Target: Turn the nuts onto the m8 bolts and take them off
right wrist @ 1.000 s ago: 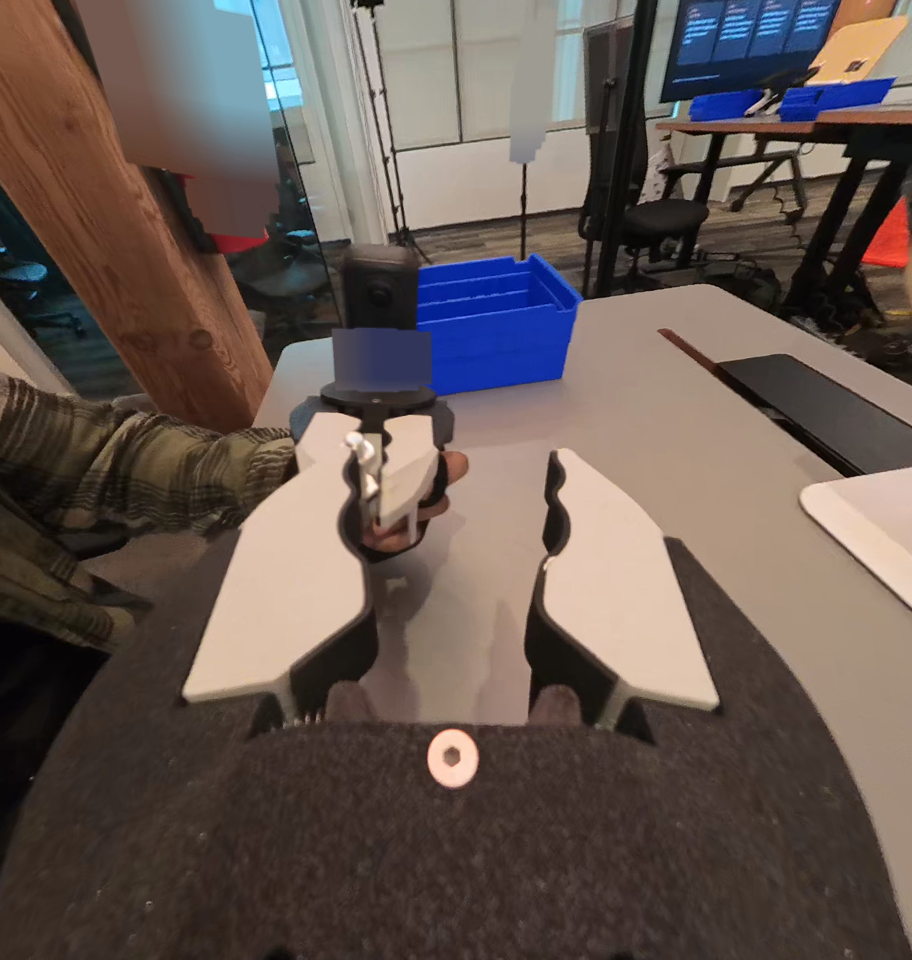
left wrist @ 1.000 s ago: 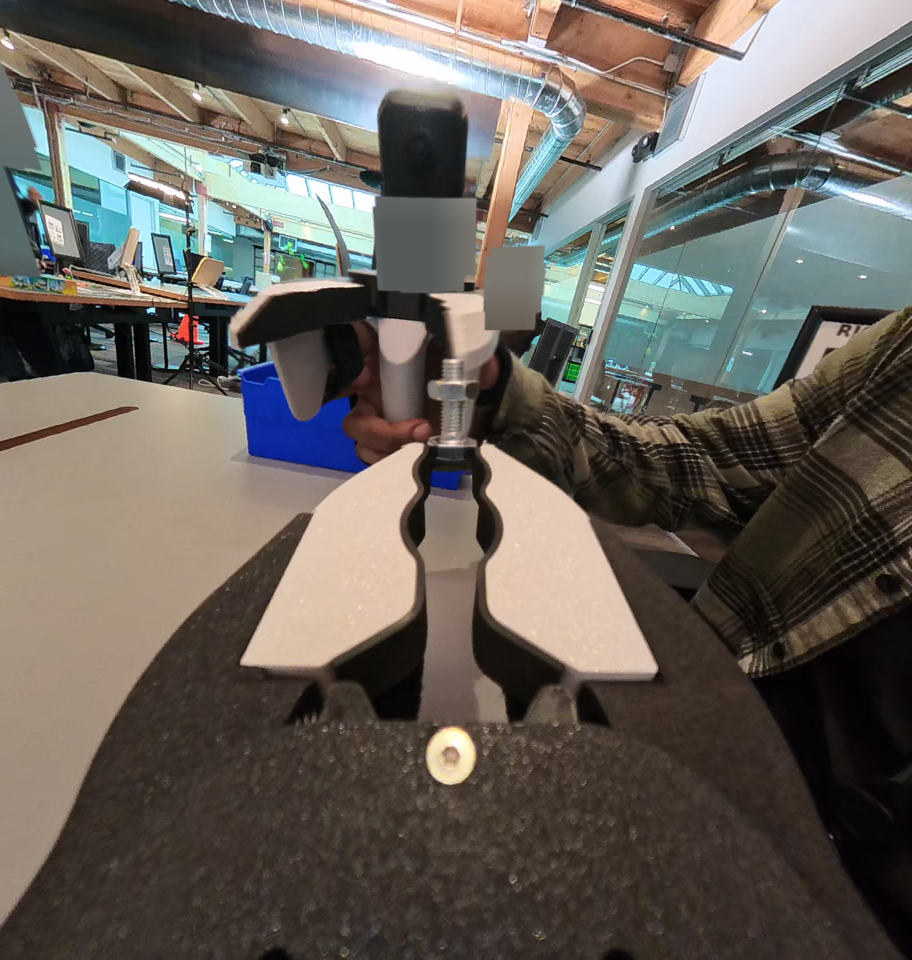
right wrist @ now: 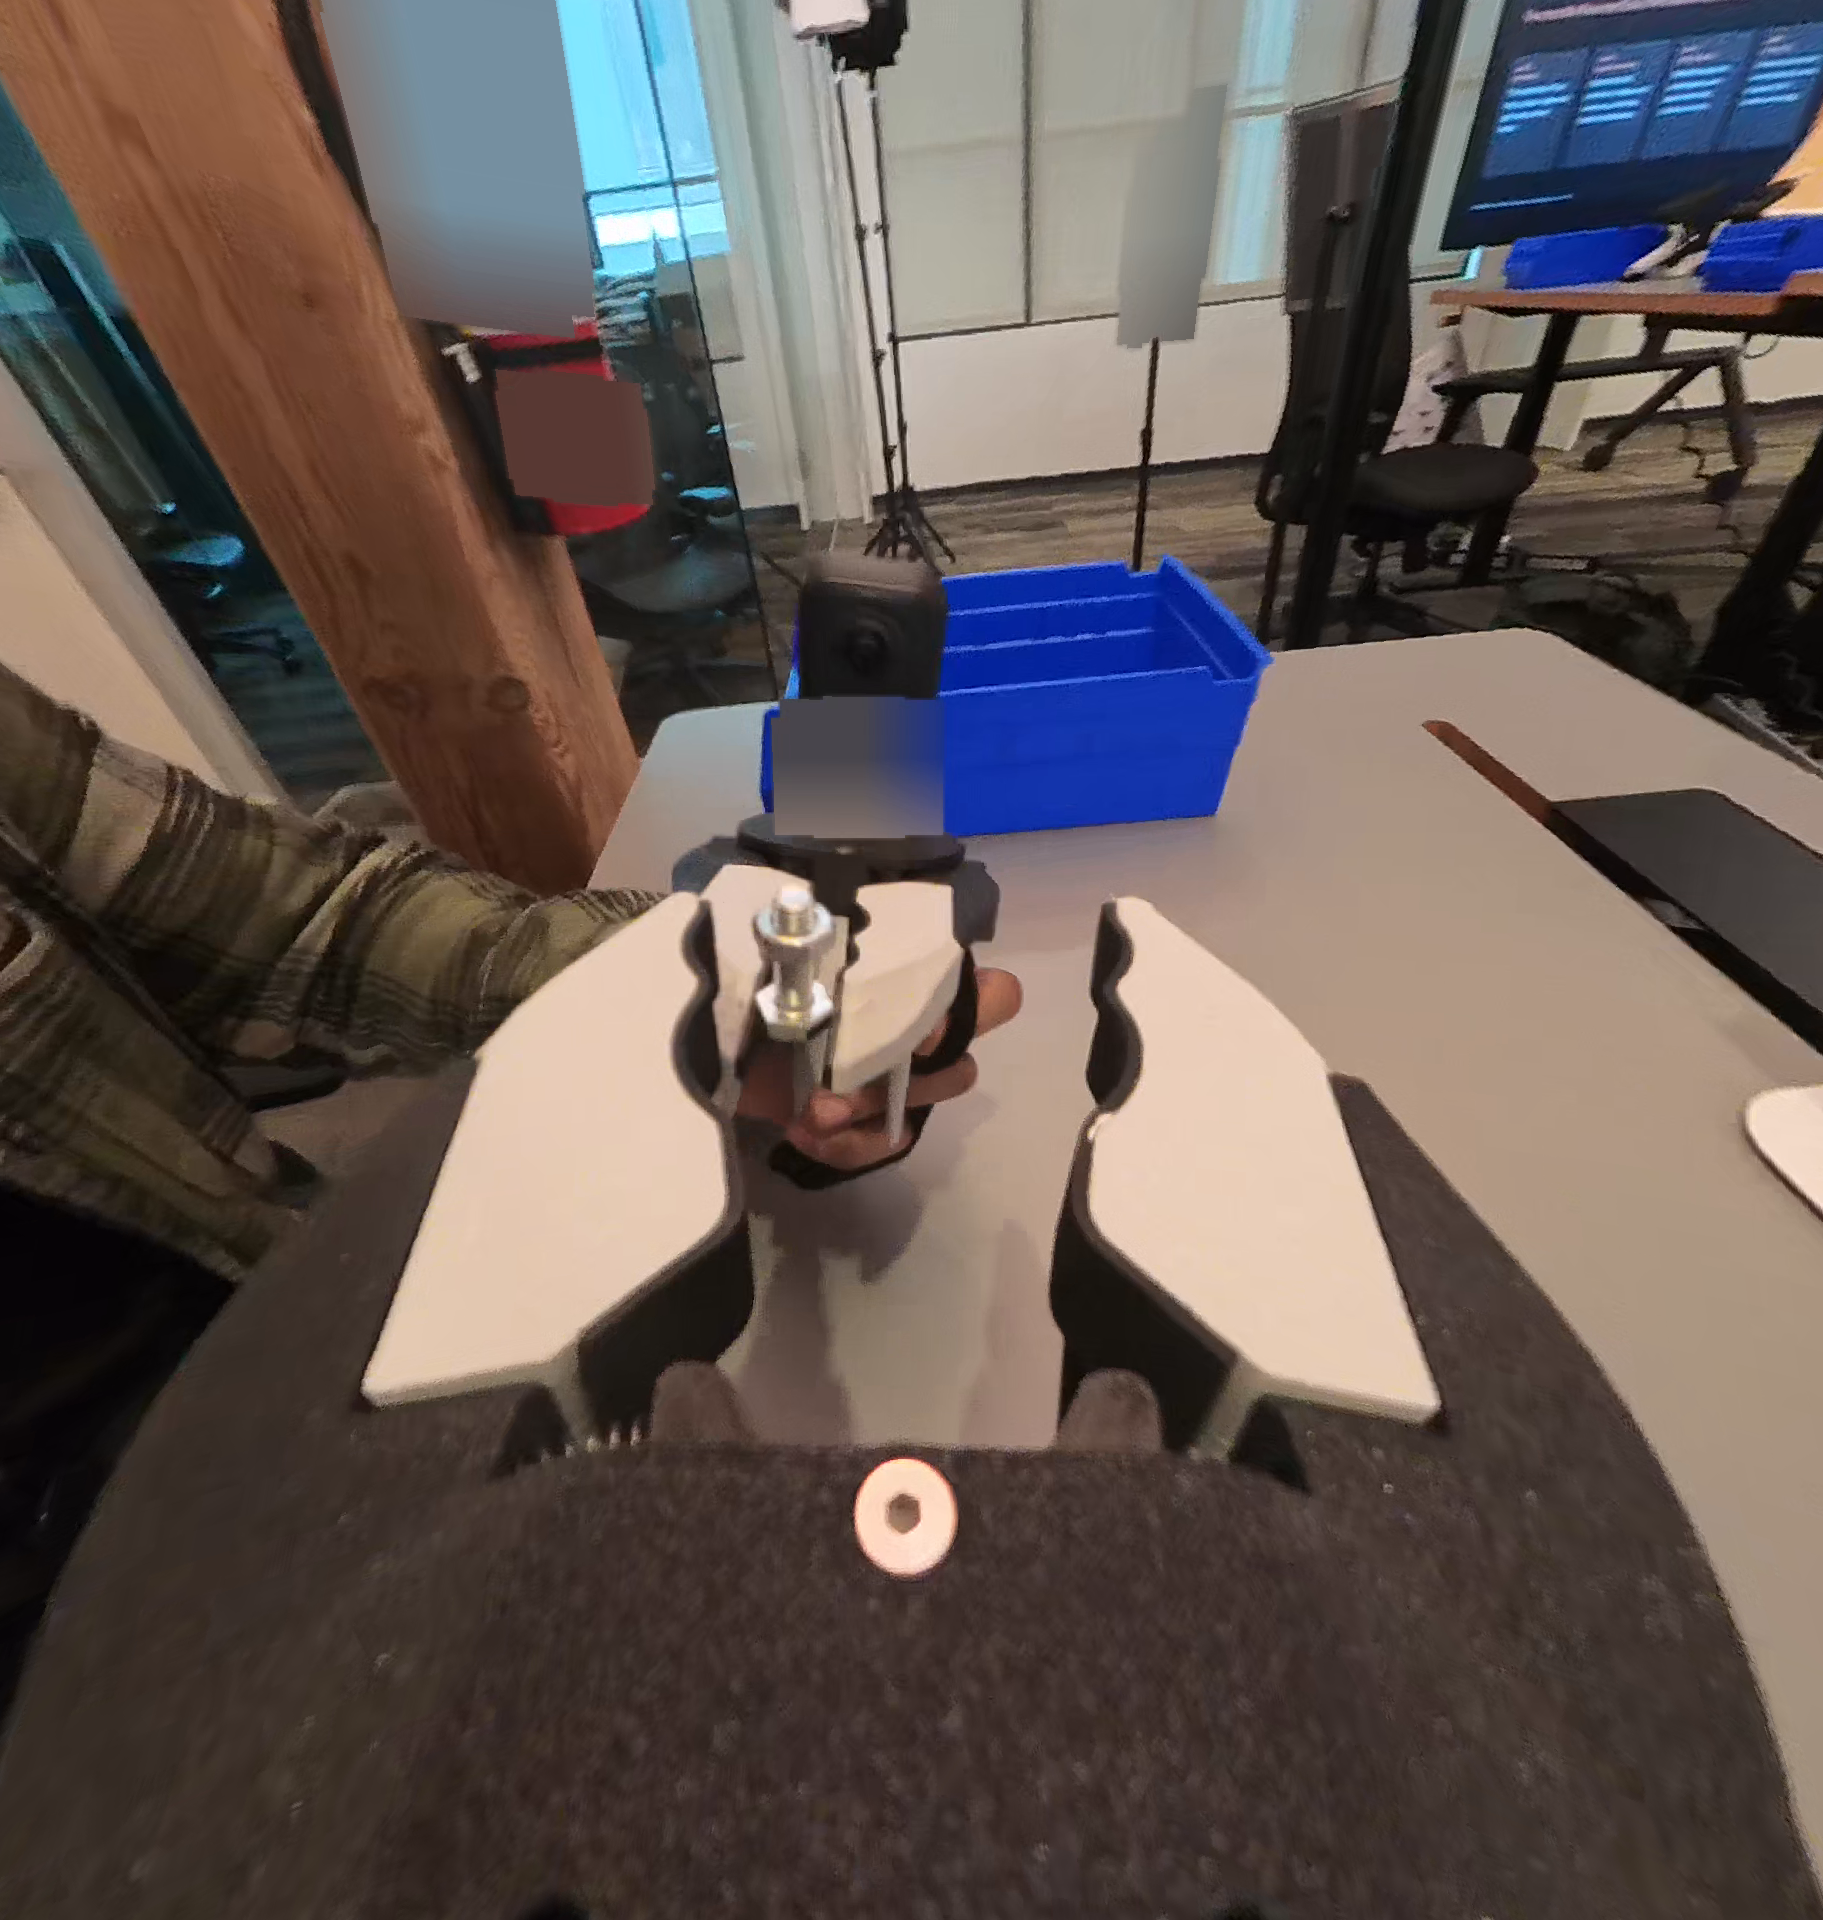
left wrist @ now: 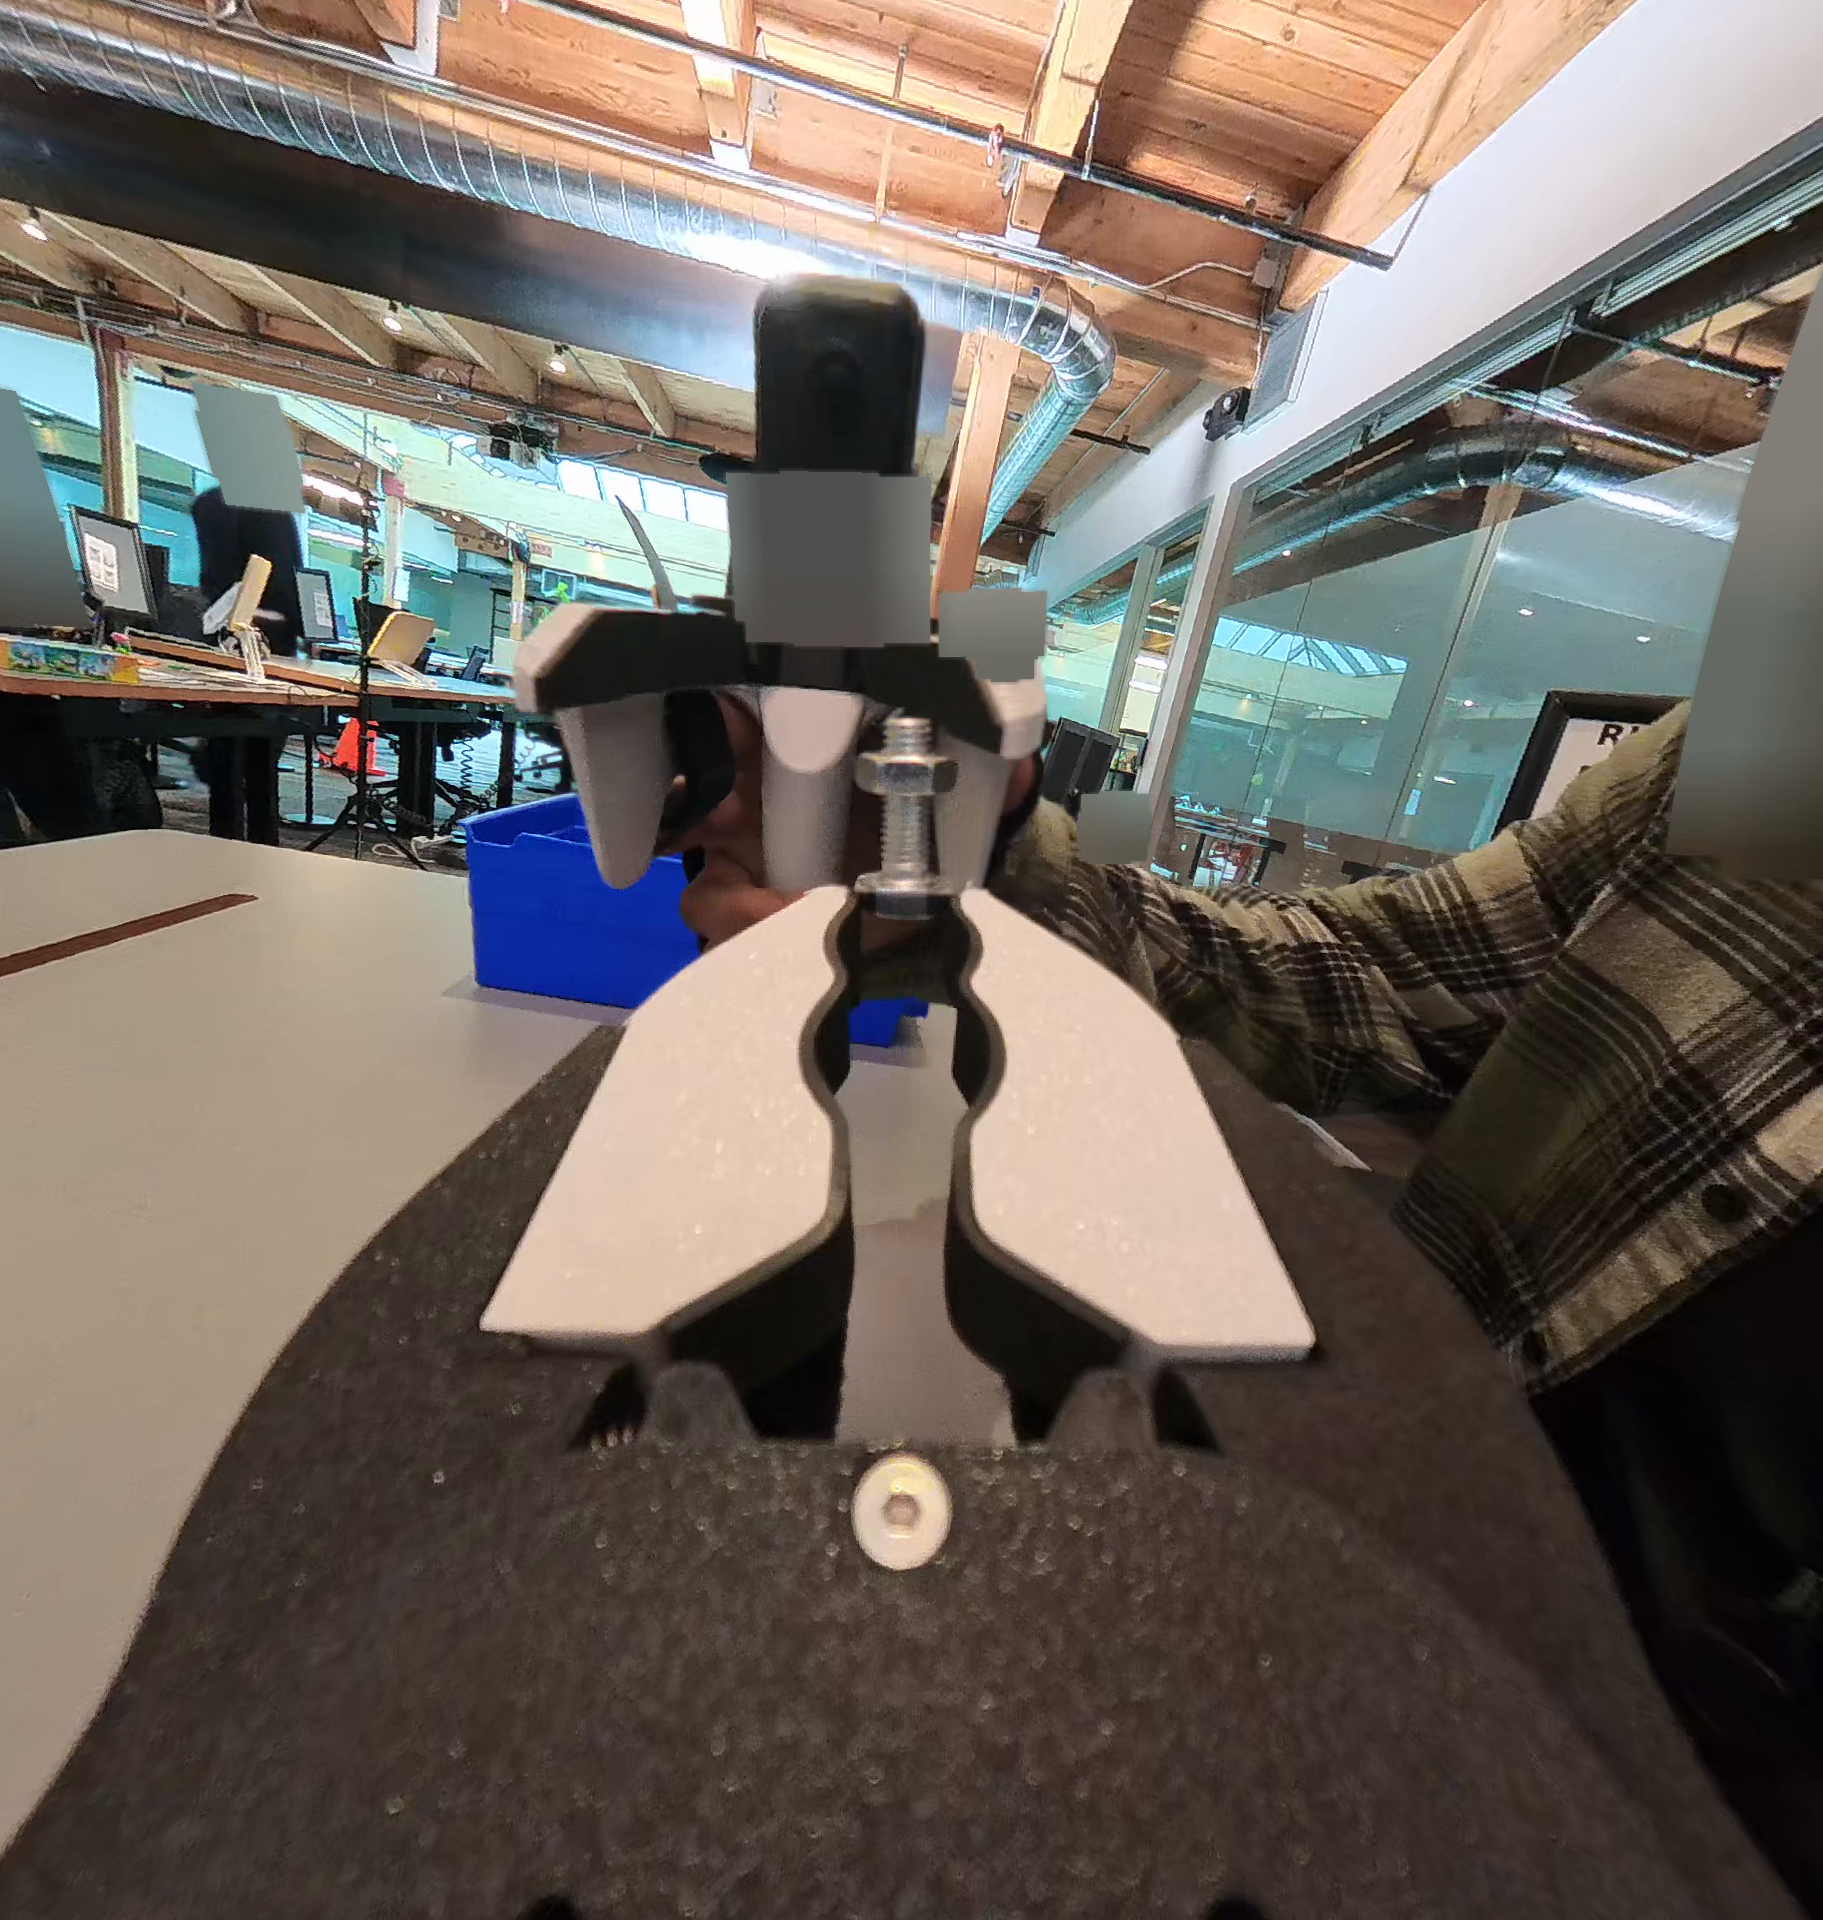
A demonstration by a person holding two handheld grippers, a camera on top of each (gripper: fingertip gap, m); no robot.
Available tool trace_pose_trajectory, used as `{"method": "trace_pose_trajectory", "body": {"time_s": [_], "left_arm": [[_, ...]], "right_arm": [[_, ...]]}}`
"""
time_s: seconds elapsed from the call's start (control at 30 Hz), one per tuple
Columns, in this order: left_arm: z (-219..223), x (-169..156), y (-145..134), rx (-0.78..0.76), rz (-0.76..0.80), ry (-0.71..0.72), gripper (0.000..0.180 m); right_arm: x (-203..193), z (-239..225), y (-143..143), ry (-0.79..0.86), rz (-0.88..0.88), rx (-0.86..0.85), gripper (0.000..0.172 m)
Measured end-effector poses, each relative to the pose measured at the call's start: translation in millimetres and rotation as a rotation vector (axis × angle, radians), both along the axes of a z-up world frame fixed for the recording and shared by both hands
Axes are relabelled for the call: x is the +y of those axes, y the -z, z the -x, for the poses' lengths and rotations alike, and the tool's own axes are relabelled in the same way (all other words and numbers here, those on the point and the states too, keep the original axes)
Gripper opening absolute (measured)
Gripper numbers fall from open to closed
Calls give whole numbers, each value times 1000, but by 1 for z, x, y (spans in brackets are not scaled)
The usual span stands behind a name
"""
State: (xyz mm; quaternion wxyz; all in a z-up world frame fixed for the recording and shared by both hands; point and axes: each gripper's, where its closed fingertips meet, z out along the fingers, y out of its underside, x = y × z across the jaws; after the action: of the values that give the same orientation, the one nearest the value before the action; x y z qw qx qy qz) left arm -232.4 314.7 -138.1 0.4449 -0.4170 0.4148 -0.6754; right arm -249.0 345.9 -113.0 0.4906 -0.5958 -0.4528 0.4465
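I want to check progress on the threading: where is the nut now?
The nut sits high on the bolt, whose head the left gripper clamps; the open right gripper faces it.

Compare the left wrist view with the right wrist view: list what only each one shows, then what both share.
Only the left wrist view: a wooden ceiling with a metal duct.

Only the right wrist view: a wooden post, a wall screen, and the right gripper's own wide-open jaws.

Both: the bolt held by its head in the left gripper, the nut near the bolt's tip, the blue bin, the grey table.
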Motion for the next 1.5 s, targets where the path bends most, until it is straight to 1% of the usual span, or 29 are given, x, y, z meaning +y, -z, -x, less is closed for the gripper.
{"method": "trace_pose_trajectory", "body": {"time_s": [0.07, 0.1, 0.2, 0.27, 0.33, 0.43, 0.5, 0.63, 0.77, 0.83, 0.87, 0.93, 1.0, 1.1, 1.2, 1.27, 1.3, 1.37, 1.43, 1.5], "left_arm": [[0, -3, 0, -3, -9, 5, 15], [0, -2, 0, 0, -10, -1, 15], [6, 1, -3, -23, -1, -9, 15], [7, 3, -4, -21, -3, -14, 15], [5, 2, -4, -19, -1, -12, 15], [3, -1, -2, -6, -15, -8, 15], [4, -1, -2, -10, -16, -10, 15], [5, 2, -2, -11, -8, -17, 15], [1, -1, -1, -3, -13, -4, 15], [1, -3, -1, -3, -19, -1, 15], [2, -2, -1, -3, -18, -6, 15], [5, 0, -2, -13, -13, -11, 15], [6, 2, -2, -11, -16, -22, 15], [5, 1, -3, -15, -13, -11, 15], [3, -2, -2, -11, -24, -5, 15], [4, -2, -2, -10, -23, -8, 15], [5, -1, -2, -12, -21, -9, 15], [6, 0, -2, -10, -21, -17, 14], [5, 0, -3, -15, -19, -11, 15], [4, -1, -3, -13, -20, -5, 15]], "right_arm": [[2, 6, 6, 5, -7, -40, 69], [5, 4, 7, 14, -5, -45, 73], [14, -13, 8, 56, 5, -33, 69], [12, -17, 2, 47, 22, 4, 69], [5, -9, -3, 17, 15, 20, 70], [1, 5, -1, -9, 3, -8, 71], [7, 3, 4, 18, -1, -42, 73], [13, -16, -1, 50, 15, 5, 68], [0, 0, -3, -4, 3, -6, 71], [3, 5, 2, 7, -11, -44, 70], [7, 2, 3, 20, -12, -46, 74], [12, -8, 2, 37, 4, -35, 68], [13, -16, -3, 43, 9, 0, 68], [5, -9, -9, 11, -4, 11, 68], [0, 6, -3, -21, -7, -21, 70], [8, 3, 1, 8, -5, -40, 72], [12, -3, 1, 24, -2, -35, 69], [16, -14, -2, 42, 12, -8, 69], [12, -16, -6, 34, 16, 10, 69], [5, -7, -7, -1, 6, 1, 70]]}}
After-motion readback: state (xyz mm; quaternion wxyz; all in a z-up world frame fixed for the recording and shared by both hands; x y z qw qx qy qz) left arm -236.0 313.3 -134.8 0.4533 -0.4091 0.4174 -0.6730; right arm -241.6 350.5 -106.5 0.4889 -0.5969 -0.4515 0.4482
